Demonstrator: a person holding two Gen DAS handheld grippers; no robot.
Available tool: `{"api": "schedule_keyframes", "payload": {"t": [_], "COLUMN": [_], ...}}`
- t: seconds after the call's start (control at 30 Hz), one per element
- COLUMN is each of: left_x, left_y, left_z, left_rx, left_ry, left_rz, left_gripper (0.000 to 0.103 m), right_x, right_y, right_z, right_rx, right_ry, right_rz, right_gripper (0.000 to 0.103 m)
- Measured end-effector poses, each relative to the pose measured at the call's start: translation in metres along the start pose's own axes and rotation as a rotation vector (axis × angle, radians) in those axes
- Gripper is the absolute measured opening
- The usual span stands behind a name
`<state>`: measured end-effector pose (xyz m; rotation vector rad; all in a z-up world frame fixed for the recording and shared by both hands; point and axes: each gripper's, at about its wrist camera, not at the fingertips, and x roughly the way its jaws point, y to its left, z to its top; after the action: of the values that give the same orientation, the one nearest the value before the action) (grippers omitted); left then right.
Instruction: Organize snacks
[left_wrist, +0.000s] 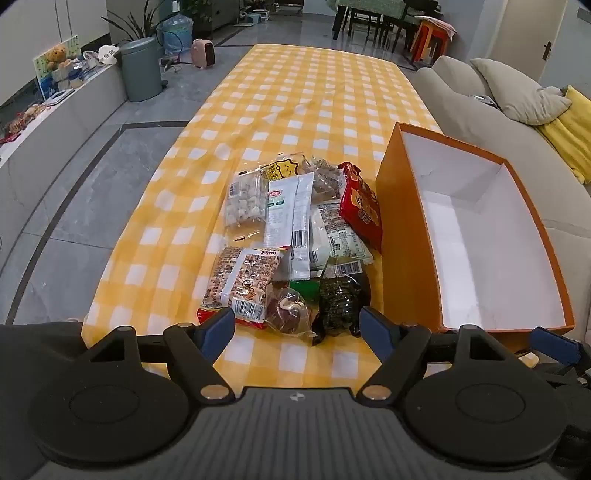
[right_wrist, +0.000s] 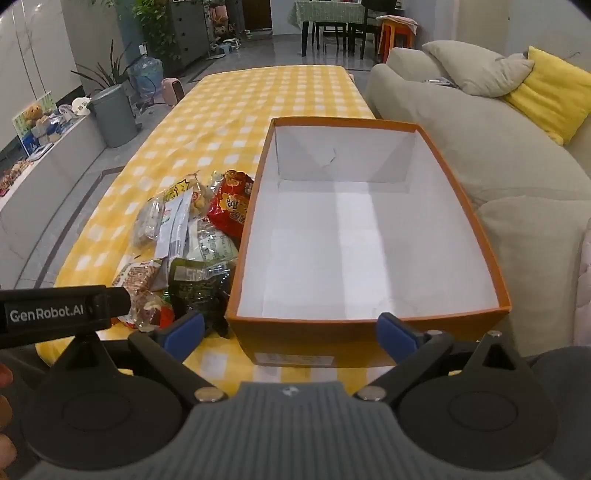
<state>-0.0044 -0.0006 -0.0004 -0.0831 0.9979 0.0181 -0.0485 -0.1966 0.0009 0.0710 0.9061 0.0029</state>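
Note:
A pile of snack packets (left_wrist: 295, 236) lies on the yellow checked tablecloth (left_wrist: 295, 92), left of an open orange box (left_wrist: 402, 236) with an empty white inside. The pile holds a red bag (left_wrist: 360, 206), a dark seaweed-like pack (left_wrist: 340, 295), a brown printed pack (left_wrist: 243, 284) and clear bags. My left gripper (left_wrist: 297, 326) is open and empty, just short of the pile's near edge. My right gripper (right_wrist: 290, 332) is open and empty at the box's near wall (right_wrist: 369, 336). The pile (right_wrist: 192, 243) shows left of the box there.
A beige sofa (right_wrist: 480, 147) with grey and yellow cushions runs along the table's right side. A grey bin (left_wrist: 140, 70) and a low white cabinet (left_wrist: 59, 122) stand on the left. The left gripper's body (right_wrist: 55, 314) shows in the right wrist view.

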Motion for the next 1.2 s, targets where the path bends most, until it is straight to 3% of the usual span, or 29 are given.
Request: {"api": "schedule_keyframes", "payload": {"t": [0.33, 0.57, 1.2], "left_x": [0.0027, 0.0017, 0.0050], "left_y": [0.0013, -0.0024, -0.0079], "left_z": [0.0017, 0.0006, -0.0051], "left_rx": [0.015, 0.024, 0.026], "left_ry": [0.006, 0.008, 0.030], "left_rz": [0.004, -0.035, -0.011], "left_gripper": [0.090, 0.091, 0.091], "right_x": [-0.0002, 0.0006, 0.0024], "right_y": [-0.0008, -0.0011, 0.0025], "right_z": [0.0010, 0.0007, 0.0001], "right_rx": [-0.012, -0.009, -0.037], "right_ry": [0.001, 0.008, 0.038], "right_rz": [-0.012, -0.013, -0.036], "right_gripper": [0.097, 0.097, 0.097]}}
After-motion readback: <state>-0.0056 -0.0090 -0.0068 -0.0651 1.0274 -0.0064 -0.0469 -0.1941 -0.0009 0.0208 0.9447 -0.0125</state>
